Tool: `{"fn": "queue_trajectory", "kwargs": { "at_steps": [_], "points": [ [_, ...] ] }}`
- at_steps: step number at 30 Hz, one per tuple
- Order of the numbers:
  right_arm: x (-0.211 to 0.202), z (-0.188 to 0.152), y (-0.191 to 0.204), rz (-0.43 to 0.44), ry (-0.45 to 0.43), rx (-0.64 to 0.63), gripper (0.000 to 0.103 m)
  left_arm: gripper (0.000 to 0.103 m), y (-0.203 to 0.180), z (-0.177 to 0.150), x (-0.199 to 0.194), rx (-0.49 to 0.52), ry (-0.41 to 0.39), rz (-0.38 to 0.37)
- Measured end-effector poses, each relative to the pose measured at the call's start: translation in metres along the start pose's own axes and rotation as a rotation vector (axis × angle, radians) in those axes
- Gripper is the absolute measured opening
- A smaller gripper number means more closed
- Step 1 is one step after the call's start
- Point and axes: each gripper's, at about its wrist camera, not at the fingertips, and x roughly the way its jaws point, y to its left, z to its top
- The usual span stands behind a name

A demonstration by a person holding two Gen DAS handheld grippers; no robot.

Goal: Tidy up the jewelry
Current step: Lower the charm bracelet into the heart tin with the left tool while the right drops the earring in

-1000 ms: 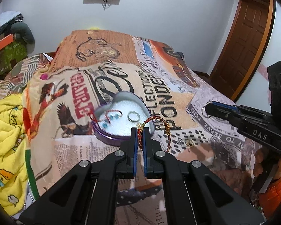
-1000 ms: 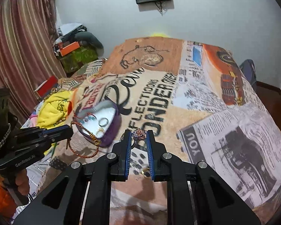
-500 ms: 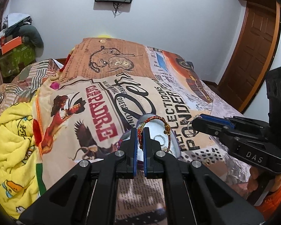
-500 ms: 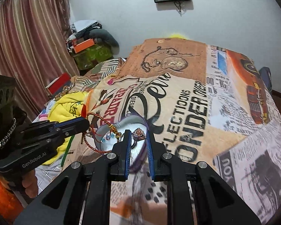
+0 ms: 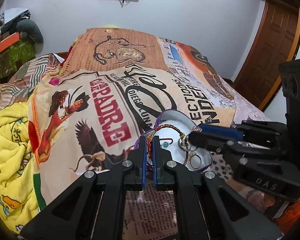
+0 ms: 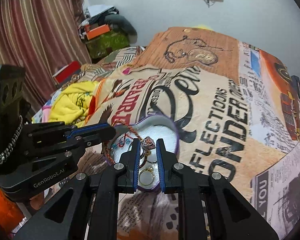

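Over the heart-shaped box (image 6: 176,138), my left claw (image 5: 149,140) grips a bracelet (image 5: 166,128), right claw (image 6: 148,146) a ring (image 6: 148,143); seemingly neither dropped in yet.

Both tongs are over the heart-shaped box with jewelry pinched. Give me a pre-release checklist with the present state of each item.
1. Left tongs pinched on the bracelet: ok, cord sits between the pads.
2. Right tongs pinched on the ring: ok, it is held at the tips.
3. Bracelet over the box: ok, its loop hangs above the white lining.
4. Ring over the box: ok, white lining lies behind it in the right wrist view.
5. Landing spot free: not ok, a gold ring and beaded red cord already lie inside.
6. Height above the lining: cannot tell.
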Motion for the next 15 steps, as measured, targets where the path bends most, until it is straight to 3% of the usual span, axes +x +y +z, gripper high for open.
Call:
{"fn": "queue_trajectory", "kwargs": {
  "at_steps": [11,15],
  "points": [
    [0.009,-0.004,0.009,-0.017,0.036,-0.045,0.014,0.003,0.001,0.001,0.000,0.007,0.003,-0.001],
    [0.008,-0.004,0.012,-0.030,0.038,-0.054,0.014,0.007,0.002,0.003,-0.003,0.008,0.002,0.015]
  ]
}}
